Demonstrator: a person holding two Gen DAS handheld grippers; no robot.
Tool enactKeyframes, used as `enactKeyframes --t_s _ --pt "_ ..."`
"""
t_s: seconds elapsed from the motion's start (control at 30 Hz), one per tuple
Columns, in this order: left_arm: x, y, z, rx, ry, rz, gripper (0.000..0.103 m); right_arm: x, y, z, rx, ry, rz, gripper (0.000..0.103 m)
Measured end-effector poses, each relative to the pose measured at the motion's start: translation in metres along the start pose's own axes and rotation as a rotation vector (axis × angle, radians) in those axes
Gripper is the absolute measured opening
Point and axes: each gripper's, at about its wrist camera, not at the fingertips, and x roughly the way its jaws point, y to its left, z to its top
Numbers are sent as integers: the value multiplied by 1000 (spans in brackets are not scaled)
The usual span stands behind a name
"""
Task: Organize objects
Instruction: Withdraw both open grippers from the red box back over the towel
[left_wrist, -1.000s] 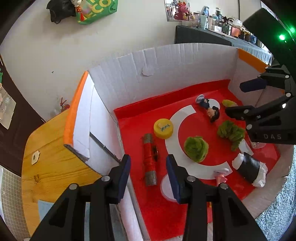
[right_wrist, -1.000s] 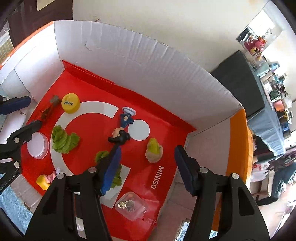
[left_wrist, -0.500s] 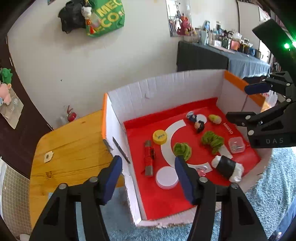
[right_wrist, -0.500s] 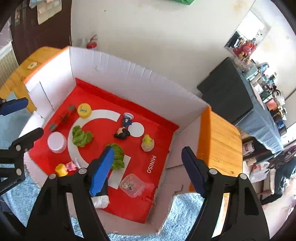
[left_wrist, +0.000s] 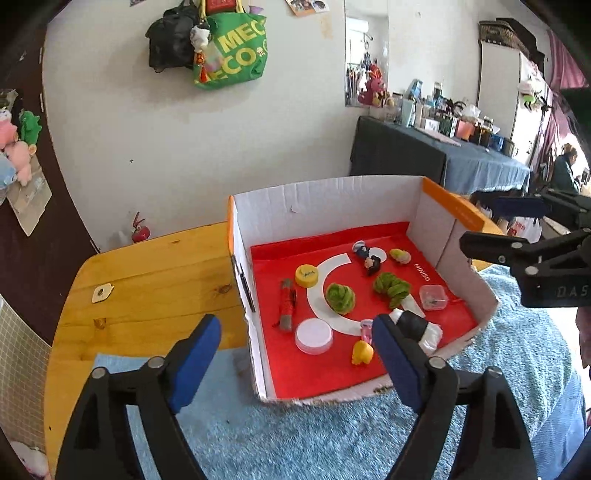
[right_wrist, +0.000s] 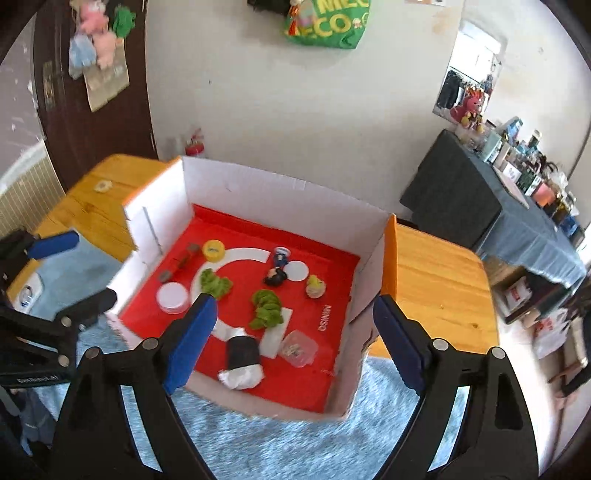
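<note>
The left gripper (left_wrist: 295, 365), black-armed with blue pads, hangs above the blue shaggy carpet (left_wrist: 303, 435) with its fingers spread wide and nothing between them. The right gripper (right_wrist: 295, 343), of the same build, is likewise spread and empty, held over the near edge of the box.

Just beyond them, the white cardboard box with orange-topped walls and a red floor (left_wrist: 332, 206) sits on the carpet against the yellow wooden table (left_wrist: 147, 280). Nearest on its floor lie a small yellow duck toy (left_wrist: 362, 352), a flat white round lid (left_wrist: 314, 336) and a black roll wrapped in white paper (left_wrist: 417, 325), the last partly hidden behind the left gripper's pad. A small pink toy (left_wrist: 365, 326) stands just behind the duck.

Further in, a red and grey cylinder (left_wrist: 286, 306) lies lengthwise near the left wall. A green crinkled ball (left_wrist: 340, 297) rests on the white printed arc, and a longer green crinkled clump (left_wrist: 391, 288) lies to its right. A small clear plastic box (left_wrist: 433, 297) sits near the right wall.

Toward the back, a yellow round cap (left_wrist: 306, 276) lies beside the arc's end. A dark-haired figurine in blue (left_wrist: 369, 258) lies across a white printed disc, with a yellow-green plush piece (left_wrist: 400, 255) just to its right.

On the wall behind hangs a green fabric tote bag (left_wrist: 229, 51) beside a black bag (left_wrist: 170, 40). A table with a dark cloth (left_wrist: 424, 155), crowded with small goods, stands to the right.
</note>
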Motion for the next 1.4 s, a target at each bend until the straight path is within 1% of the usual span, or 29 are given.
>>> enactKeyframes --t_s 0.07,0.13,0.17,0.27,0.43,0.47,0.53,0.6,0.7,0.8,0.93,1.03,1.13,1.2,1.3,1.4 --pt "-6 0 -5 -12 -9 -2 87 -12 1 -7 16 -30 0 88" --pt "-13 -1 -12 -31 -21 -6 90 -23 1 -17 36 -60 9 96" --pt "-14 -1 -13 -37 -27 -7 93 -28 1 -21 48 -75 11 97" --pt "-23 -4 -23 -56 -57 -6 98 -40 4 -37 74 -113 11 98" --pt "-28 -13 -40 -77 -82 11 103 -49 9 -67 116 -143 13 98" --pt "-28 -14 -44 -79 -85 15 103 -51 10 -73 122 -152 6 98" --pt "-28 -16 -53 -89 -85 21 103 -52 14 -88 125 -165 -10 101" --pt "-26 -17 -64 -110 -76 18 103 -49 16 -100 136 -161 -4 102" --pt "-20 -18 -77 -136 -66 10 103 -38 14 -118 173 -134 28 102" --pt "-11 -21 -86 -137 -39 -2 103 -24 9 -131 209 -99 37 102" --pt "4 -23 -98 -141 5 6 103 -10 5 -143 238 -66 19 102" --pt "12 -23 -104 -154 26 5 103 -5 7 -148 228 -51 9 102" --pt "17 -24 -108 -154 39 21 103 1 12 -154 204 -35 -34 102" --pt "20 -26 -111 -144 47 30 103 5 14 -159 205 -31 -31 102" --pt "25 -29 -115 -143 65 21 103 11 12 -163 220 -16 -33 102" --pt "30 -30 -117 -150 76 15 103 17 10 -167 219 -1 -61 102"
